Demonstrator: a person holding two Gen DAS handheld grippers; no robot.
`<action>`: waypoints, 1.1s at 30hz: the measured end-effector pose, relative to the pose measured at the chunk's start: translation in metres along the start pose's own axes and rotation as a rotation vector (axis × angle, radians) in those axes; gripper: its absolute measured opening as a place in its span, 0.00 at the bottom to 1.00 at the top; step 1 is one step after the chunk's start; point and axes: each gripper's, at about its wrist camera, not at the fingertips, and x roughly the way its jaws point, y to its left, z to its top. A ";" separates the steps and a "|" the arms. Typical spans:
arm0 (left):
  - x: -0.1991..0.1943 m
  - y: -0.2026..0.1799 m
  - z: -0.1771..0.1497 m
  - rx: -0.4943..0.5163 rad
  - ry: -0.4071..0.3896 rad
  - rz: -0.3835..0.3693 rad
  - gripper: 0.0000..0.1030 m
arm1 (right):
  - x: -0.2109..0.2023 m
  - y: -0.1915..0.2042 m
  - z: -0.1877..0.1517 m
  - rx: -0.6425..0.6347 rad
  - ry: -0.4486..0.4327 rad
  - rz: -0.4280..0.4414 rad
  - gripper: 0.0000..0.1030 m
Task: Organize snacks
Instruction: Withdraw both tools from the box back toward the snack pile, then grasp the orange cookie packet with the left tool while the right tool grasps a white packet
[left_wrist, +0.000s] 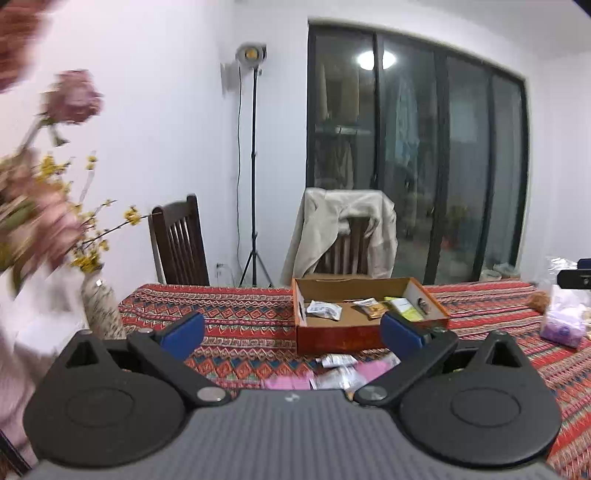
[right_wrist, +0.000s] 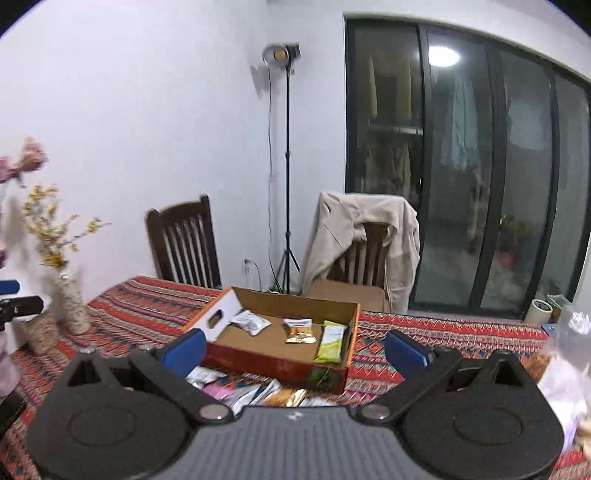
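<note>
Both grippers hang above the patterned tablecloth (right_wrist: 424, 328), the left gripper (left_wrist: 291, 332) and the right gripper (right_wrist: 295, 349) each spread wide with nothing between the blue pads. Three snack packets lie inside the cardboard box (right_wrist: 221, 314); more loose packets (right_wrist: 236, 391) lie just before it.
</note>
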 end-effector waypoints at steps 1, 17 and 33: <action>-0.013 0.001 -0.012 -0.003 -0.010 -0.011 1.00 | -0.012 0.005 -0.012 -0.007 -0.020 0.000 1.00; -0.092 -0.010 -0.146 -0.009 0.060 0.018 1.00 | -0.116 0.080 -0.205 -0.051 -0.045 -0.094 1.00; -0.042 -0.014 -0.134 -0.038 0.125 0.015 1.00 | -0.084 0.071 -0.202 -0.042 -0.008 -0.121 1.00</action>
